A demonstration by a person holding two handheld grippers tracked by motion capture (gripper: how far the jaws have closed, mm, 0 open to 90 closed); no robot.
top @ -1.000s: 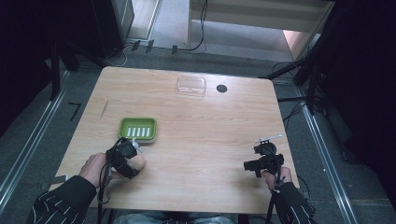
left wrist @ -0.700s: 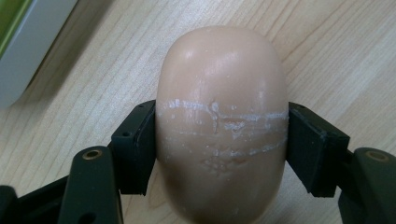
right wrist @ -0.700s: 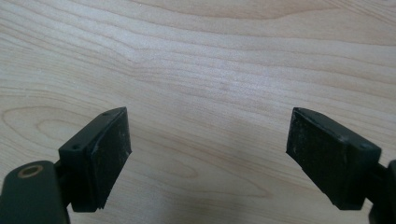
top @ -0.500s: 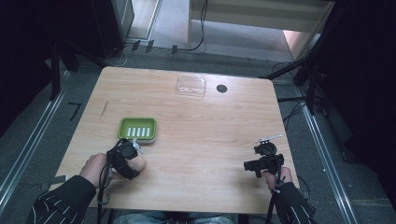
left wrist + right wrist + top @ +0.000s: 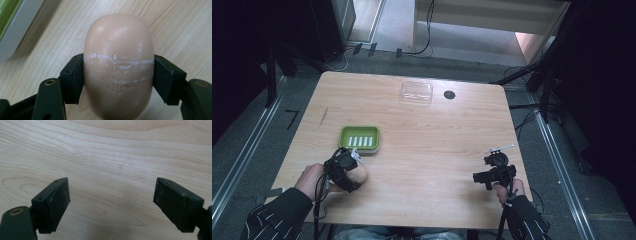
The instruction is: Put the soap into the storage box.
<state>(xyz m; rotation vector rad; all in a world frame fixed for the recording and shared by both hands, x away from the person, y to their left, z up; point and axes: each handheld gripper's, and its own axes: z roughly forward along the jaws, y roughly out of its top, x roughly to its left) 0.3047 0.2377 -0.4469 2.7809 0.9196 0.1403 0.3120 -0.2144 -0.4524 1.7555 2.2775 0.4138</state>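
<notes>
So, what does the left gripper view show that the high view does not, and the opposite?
Left gripper view alone: whitish scratch lines across the soap bar and both pads pressed against its sides. High view alone: the right gripper, the clear lid and a black disc at the far edge. Shared: the soap in the left gripper, the green soap dish and the wooden table.

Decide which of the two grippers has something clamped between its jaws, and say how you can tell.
The left gripper: its pads press both sides of the beige oval soap beside the green dish. The right gripper stands open over bare table.
</notes>
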